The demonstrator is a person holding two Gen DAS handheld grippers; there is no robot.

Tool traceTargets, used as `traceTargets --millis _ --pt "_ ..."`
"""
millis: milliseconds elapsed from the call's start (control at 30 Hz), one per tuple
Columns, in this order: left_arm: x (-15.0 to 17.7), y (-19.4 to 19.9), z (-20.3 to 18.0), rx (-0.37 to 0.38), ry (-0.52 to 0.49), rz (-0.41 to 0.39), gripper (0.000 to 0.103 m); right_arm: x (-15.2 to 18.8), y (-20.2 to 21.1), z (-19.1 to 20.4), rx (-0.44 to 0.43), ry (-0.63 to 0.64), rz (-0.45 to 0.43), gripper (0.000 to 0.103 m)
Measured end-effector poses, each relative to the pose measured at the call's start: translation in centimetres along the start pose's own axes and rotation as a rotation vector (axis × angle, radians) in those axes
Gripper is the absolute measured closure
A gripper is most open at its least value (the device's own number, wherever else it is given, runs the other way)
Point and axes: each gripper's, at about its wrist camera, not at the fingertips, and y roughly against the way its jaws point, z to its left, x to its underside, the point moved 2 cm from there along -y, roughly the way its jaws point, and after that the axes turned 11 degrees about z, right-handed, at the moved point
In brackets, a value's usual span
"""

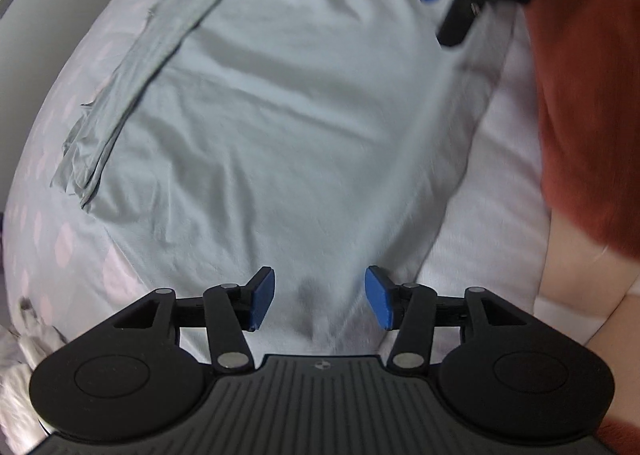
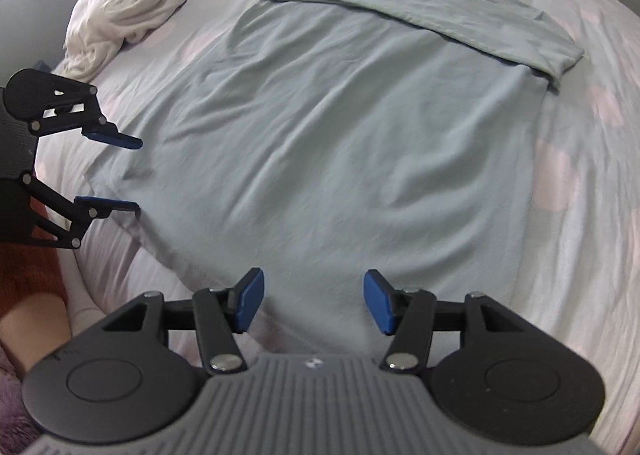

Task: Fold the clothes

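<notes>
A pale blue-grey garment (image 2: pixel 340 135) lies spread flat on the bed, with one side folded over into a narrow strip (image 2: pixel 420 11) along its far edge. My right gripper (image 2: pixel 314 301) hangs open just above the garment's near edge, with nothing between its blue pads. My left gripper (image 2: pixel 136 175) stands open at the garment's left corner, its fingers over the cloth edge. In the left wrist view the garment (image 1: pixel 280 115) fills the frame, its folded strip (image 1: pixel 152 67) at the left. There my left gripper (image 1: pixel 320 297) is open and empty, and my right gripper (image 1: pixel 440 17) shows at the top right.
A crumpled pile of white and grey clothes (image 2: pixel 132 11) lies at the bed's far left. The bedsheet (image 2: pixel 580 175) is white with faint pink spots. A person's rust-red sleeve (image 1: pixel 592 115) and bare forearm (image 1: pixel 580 303) are at the right of the left wrist view.
</notes>
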Motion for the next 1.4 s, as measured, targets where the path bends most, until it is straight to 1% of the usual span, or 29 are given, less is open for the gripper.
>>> traceTargets --millis 33,133,200,300,400,500,567,633,667,733,800,833,867,900,1033,1167,1233,1300,1400 --pt "0.0 -0.3 -0.4 -0.011 -0.021 0.015 0.052 -0.1 -0.2 0.3 0.018 0.018 0.012 0.044" --pt "-0.2 -1.1 -1.4 -0.049 -0.073 0.055 0.051 -0.1 -1.5 1.9 0.077 0.122 0.086 0.044" --pt "-0.1 -1.3 -1.8 -0.074 -0.092 0.064 0.049 -0.1 -2.3 3.0 0.119 0.2 0.141 0.044" --pt "0.0 -1.5 -1.8 -0.086 -0.095 0.086 0.046 0.0 -3.5 4.6 0.183 0.305 0.213 0.044" --pt "0.0 -1.2 -2.1 -0.102 -0.109 0.087 0.046 0.1 -4.0 4.9 0.217 0.333 0.234 0.044" --pt "0.2 -0.8 -2.9 -0.124 -0.15 0.066 0.046 -0.1 -4.2 4.4 0.226 0.307 0.233 0.044" --pt "0.4 -0.6 -3.4 -0.091 -0.181 0.054 0.046 -0.2 -4.2 4.2 0.238 0.293 0.233 0.05" --pt "0.5 -0.8 -3.7 -0.094 -0.2 0.06 0.046 -0.1 -4.3 4.2 0.248 0.3 0.236 0.054" --pt "0.4 -1.1 -3.6 -0.103 -0.195 0.074 0.045 -0.1 -4.2 4.2 0.256 0.303 0.236 0.058" --pt "0.3 -1.4 -3.1 -0.104 -0.161 0.087 0.044 0.0 -4.1 4.1 0.268 0.304 0.231 0.067" --pt "0.3 -1.4 -2.4 -0.095 -0.117 0.092 0.044 0.1 -3.8 3.9 0.282 0.296 0.209 0.081" --pt "0.3 -1.4 -2.1 -0.088 -0.097 0.094 0.045 0.1 -3.7 3.7 0.291 0.29 0.197 0.084" --pt "0.3 -1.4 -1.8 -0.081 -0.077 0.097 0.047 0.2 -3.4 3.5 0.293 0.282 0.18 0.087" --pt "0.3 -1.4 -1.5 -0.074 -0.061 0.101 0.054 0.2 -3.1 3.3 0.295 0.275 0.162 0.088" --pt "0.4 -1.5 -0.9 -0.074 -0.022 0.114 0.066 0.2 -2.2 3.0 0.306 0.245 0.102 0.089" --pt "0.3 -1.4 -1.1 -0.123 -0.029 0.12 0.083 0.3 -1.6 3.6 0.322 0.231 0.053 0.089" --pt "0.3 -1.1 -0.7 -0.136 -0.01 0.109 0.086 0.2 -1.5 3.8 0.324 0.225 0.038 0.089" --pt "0.3 -0.6 -0.2 -0.143 0.019 0.088 0.091 0.0 -1.4 3.9 0.325 0.219 0.023 0.089" --pt "0.3 0.2 1.0 -0.151 0.084 0.048 0.091 -0.3 -0.6 3.6 0.327 0.199 -0.008 0.089"
